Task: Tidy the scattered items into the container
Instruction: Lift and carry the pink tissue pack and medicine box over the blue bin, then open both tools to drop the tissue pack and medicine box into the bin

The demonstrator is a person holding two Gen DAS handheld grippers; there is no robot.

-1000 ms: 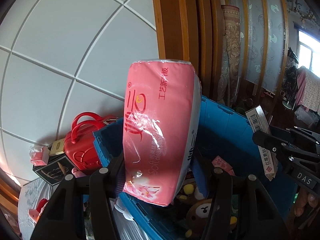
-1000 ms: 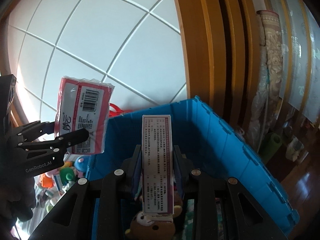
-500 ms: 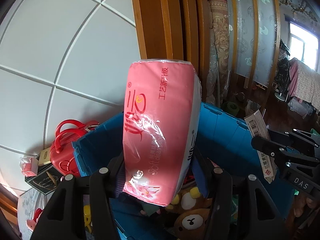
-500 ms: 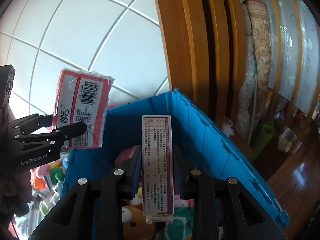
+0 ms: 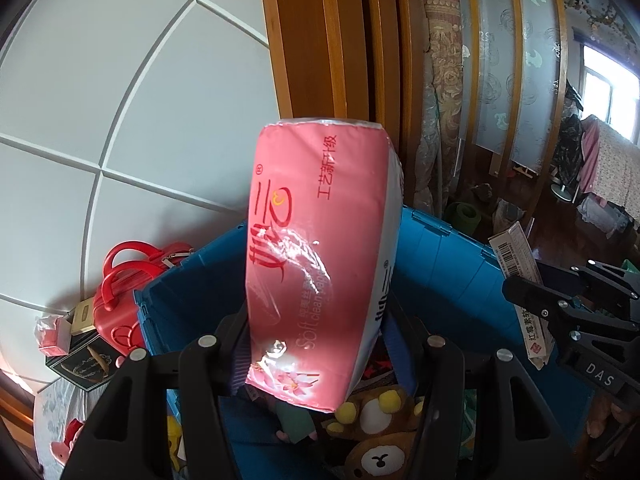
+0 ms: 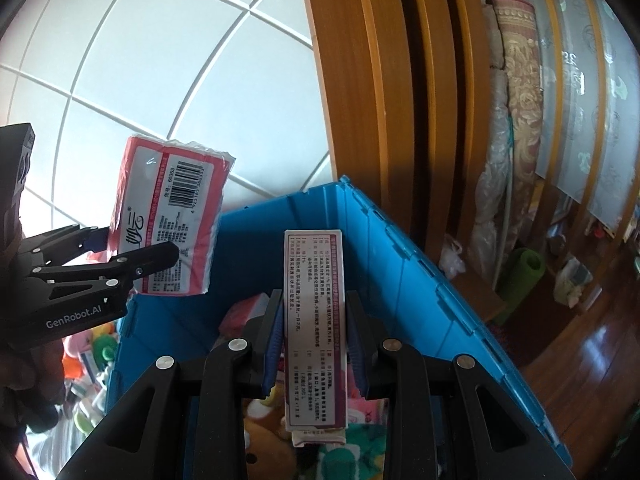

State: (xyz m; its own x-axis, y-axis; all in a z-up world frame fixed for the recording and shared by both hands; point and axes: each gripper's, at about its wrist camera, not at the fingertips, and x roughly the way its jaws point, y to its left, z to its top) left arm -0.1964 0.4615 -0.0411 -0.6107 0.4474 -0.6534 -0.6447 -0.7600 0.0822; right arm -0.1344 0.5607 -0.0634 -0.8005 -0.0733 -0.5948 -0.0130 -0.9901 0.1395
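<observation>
Left wrist view: your left hand-held gripper is clamped on the pink tissue pack, its two fingers pressing the lower part of the pack from either side. The pack stands on end and sits above the open blue container. Inside the container, below the pack, you can see a brown bear plush among other soft items. Outside the container's left wall sit a red toy suitcase and, just beside it, a dark box with a small wrapped red packet near it. At the right edge your right hand-held gripper holds a narrow white carton over the container's right side.

Right wrist view: your right hand-held gripper is closed on the narrow white carton, blue pads against its long sides. The carton points forward, over the interior of the blue container. A pink packet lies in the container beyond the left finger; plush items are visible beneath the carton. At the left, your left hand-held gripper grips the pink tissue pack, barcode face towards this camera, held above the container's left rim. Scattered toys lie outside the container, lower left.
</observation>
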